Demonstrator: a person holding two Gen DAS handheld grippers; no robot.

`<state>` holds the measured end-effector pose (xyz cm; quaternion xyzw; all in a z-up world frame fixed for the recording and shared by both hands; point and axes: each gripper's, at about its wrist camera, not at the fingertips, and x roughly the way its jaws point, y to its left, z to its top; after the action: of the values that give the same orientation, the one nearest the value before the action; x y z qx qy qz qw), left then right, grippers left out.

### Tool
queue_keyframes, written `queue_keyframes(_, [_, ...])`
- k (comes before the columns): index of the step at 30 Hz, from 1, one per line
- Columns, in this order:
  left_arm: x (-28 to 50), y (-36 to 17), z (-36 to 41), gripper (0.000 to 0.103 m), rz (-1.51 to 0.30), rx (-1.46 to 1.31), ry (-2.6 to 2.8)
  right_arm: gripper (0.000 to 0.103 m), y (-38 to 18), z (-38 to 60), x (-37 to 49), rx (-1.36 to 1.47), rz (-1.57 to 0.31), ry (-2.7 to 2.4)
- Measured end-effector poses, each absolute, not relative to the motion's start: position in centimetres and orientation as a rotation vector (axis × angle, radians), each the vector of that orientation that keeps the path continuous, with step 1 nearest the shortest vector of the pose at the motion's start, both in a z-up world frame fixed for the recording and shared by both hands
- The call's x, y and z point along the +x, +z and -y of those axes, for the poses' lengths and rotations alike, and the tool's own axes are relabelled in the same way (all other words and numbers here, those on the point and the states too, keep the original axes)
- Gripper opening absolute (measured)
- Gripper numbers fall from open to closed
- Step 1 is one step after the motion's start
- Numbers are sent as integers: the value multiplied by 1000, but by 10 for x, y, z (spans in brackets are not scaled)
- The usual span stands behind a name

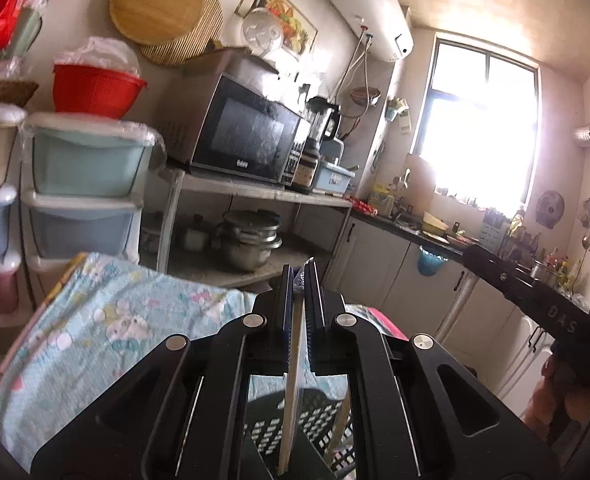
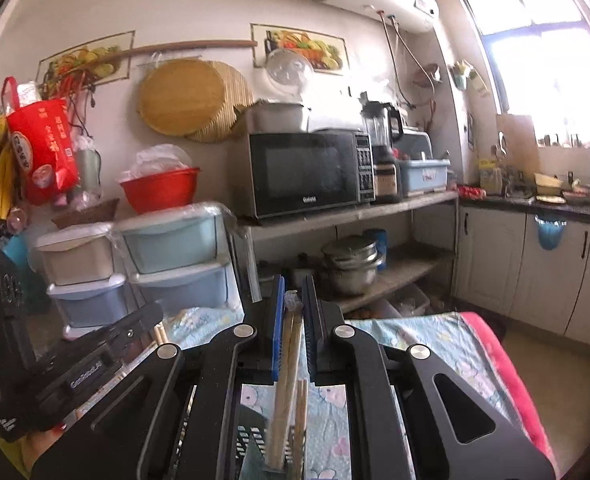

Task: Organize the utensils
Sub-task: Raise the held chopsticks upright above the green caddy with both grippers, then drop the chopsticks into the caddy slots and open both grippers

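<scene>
Chopsticks (image 2: pixel 289 344) between fingers (image 2: pixel 278 320) (both pairs)

left tongs (image 1: pixel 299 280) clamped on chopsticks (image 1: pixel 291 400)

Two grippers (image 1: pixel 299 280) (image 2: pixel 293 292) — one black basket (image 1: pixel 295 428)

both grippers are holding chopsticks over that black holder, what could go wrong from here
1. The left hand-held gripper pinches a single chopstick at its top; it could pivot and miss the black slotted holder.
2. The right hand-held gripper clamps several chopsticks; one may slip loose onto the patterned cloth.
3. The two grippers work close together and might collide.
</scene>
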<state>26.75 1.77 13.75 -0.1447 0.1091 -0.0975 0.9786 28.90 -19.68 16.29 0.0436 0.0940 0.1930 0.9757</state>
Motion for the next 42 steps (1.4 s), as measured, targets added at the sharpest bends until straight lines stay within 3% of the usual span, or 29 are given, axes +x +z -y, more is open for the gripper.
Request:
queue_keyframes(26, [259,98,-27,4,-381,-322,-198,14,122,204,288,151,-285,360])
queue_keyframes(37, [240,99,-35,53,-424,-346,-186,29,112,222,277,174,-344,358])
queue_keyframes(39, [238,98,-36,68,-431,-352,-188,34,110,225,274,181,-359,363])
queue_keyframes(42, [230,98,-37,84,-444,-355,-181,40,106,228,269,187,-373,361])
